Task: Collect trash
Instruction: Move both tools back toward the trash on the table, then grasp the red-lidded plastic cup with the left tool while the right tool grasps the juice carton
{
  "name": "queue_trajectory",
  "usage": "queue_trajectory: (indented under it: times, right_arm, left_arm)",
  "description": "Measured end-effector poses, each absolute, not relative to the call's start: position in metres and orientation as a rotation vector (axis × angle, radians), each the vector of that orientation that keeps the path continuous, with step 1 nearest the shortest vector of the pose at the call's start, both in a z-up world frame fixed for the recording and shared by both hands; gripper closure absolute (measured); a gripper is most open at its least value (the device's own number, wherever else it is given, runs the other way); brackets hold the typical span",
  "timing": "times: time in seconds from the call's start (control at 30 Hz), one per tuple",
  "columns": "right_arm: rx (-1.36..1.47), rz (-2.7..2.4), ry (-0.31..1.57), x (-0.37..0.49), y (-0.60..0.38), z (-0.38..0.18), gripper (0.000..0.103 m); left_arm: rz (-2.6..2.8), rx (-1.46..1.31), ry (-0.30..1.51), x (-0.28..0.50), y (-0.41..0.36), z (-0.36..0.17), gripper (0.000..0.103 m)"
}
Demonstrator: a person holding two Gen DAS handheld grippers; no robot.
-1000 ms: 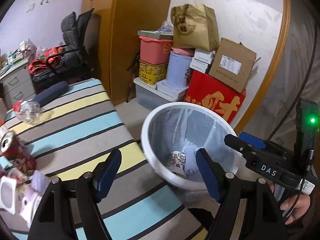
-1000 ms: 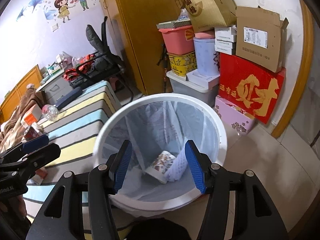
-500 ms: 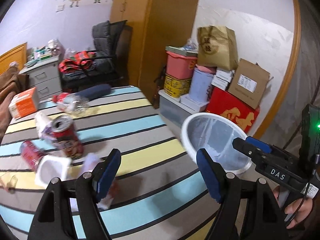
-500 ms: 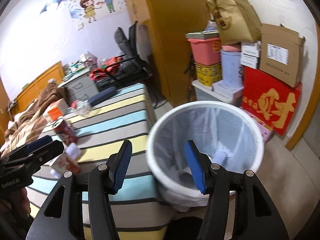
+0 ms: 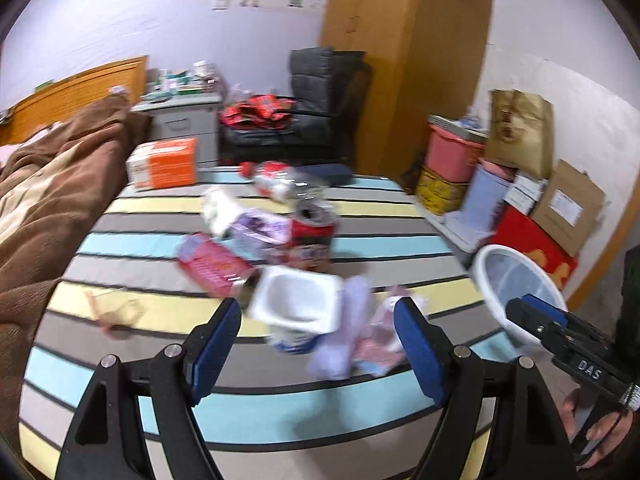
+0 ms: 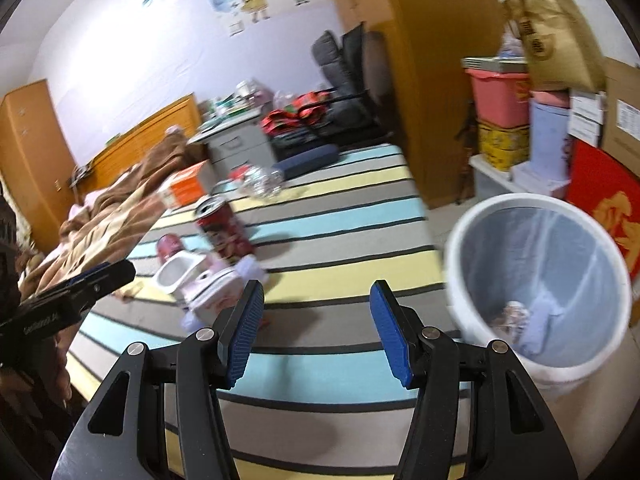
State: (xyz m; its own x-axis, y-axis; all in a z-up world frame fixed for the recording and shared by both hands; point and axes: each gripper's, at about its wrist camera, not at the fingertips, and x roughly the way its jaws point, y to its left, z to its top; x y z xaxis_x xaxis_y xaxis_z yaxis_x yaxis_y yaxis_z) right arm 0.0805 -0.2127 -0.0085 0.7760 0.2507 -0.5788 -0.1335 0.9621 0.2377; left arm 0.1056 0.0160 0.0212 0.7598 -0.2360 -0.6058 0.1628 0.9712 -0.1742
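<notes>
Both sets of jaws spread wide, nothing held. My left gripper (image 5: pixel 318 340) hangs over the striped bedspread (image 5: pixel 360 244), framing a white plastic cup (image 5: pixel 298 304) lying among soft wrappers; a red can (image 5: pixel 314 232) stands just behind. Bin (image 6: pixel 536 280) sits off the bed's corner, near my right gripper (image 6: pixel 316 328). I judge the cup light, thin-walled, easily crushed: pinch gently across the rim.

Your left wrist camera looks down over the striped bed (image 5: pixel 360 240), close above the white cup (image 5: pixel 298 300) at 12 o'clock. Your right one sits farther back, bin (image 6: pixel 536 216) near at 2 o'clock. Both share bed, cup, bin.
</notes>
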Motion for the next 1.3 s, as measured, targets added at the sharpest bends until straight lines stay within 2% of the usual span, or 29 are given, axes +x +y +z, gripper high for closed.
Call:
queue_trajectory:
  times: [0.1, 0.43, 0.77, 1.3]
  right_arm:
    - [0.170, 0.279, 0.652, 0.083, -0.194, -0.012, 0.040]
    - [0.082, 0.369, 0.655, 0.095, -0.150, -0.020, 0.035]
    - [0.021, 0.372, 0.693, 0.114, -0.133, -0.027, 0.034]
    - [0.016, 0.368, 0.739, 0.130, -0.129, -0.036, 0.034]
  left_arm:
    - [-0.170, -0.132, 0.693, 0.107, 0.041, 0.013, 0.022]
    - [-0.053, -0.180, 0.733, 0.107, 0.103, -0.011, 0.022]
    - [0.056, -0.271, 0.778, 0.127, 0.162, -0.033, 0.021]
    - [0.067, -0.185, 0.880, 0.182, 0.180, -0.062, 0.021]
